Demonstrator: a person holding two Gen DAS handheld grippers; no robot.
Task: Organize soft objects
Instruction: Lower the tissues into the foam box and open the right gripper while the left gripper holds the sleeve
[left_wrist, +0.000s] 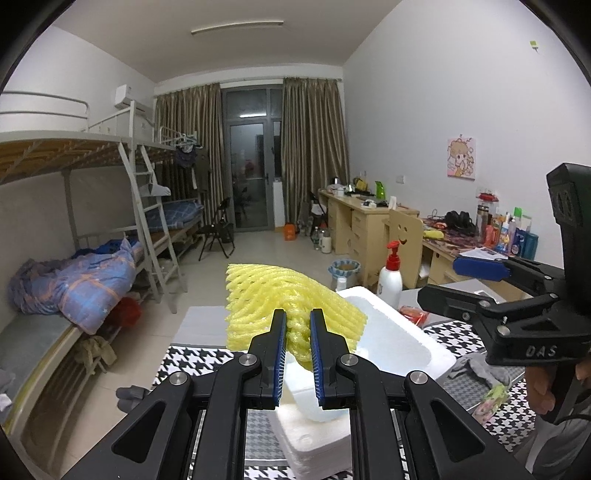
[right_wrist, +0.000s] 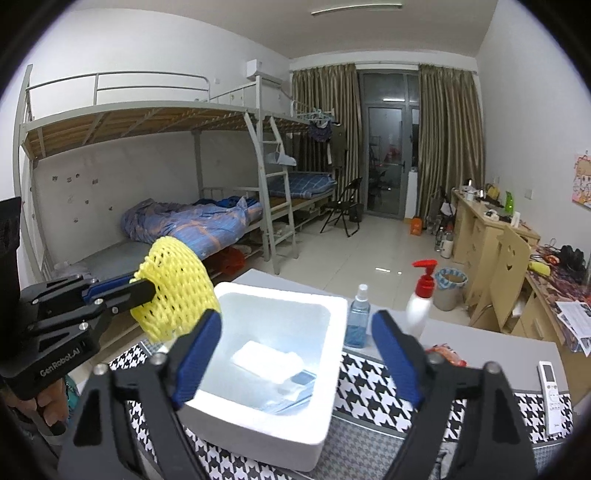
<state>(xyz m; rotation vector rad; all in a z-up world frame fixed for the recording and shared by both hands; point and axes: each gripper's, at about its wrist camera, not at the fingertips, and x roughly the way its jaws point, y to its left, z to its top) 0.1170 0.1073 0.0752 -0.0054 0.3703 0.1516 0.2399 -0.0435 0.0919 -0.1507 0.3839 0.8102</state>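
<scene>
My left gripper (left_wrist: 298, 349) is shut on a yellow foam fruit net (left_wrist: 280, 306), pinching its near end; the net fans out above the near left corner of a white foam box (left_wrist: 399, 332). In the right wrist view the same net (right_wrist: 177, 291) hangs from the left gripper (right_wrist: 147, 288) just left of the box (right_wrist: 266, 417). My right gripper (right_wrist: 295, 362) stands open wide over the box with nothing between its pads. Inside the box lie a white foam pad (right_wrist: 266, 360) and some clear film.
The box rests on a houndstooth cloth (right_wrist: 369, 384). Behind it stand a blue spray bottle (right_wrist: 357, 321) and a white pump bottle with a red top (right_wrist: 419, 306). A remote (right_wrist: 552, 387), a red snack bag (right_wrist: 445, 352) and a grey sock (left_wrist: 480, 369) lie to the right.
</scene>
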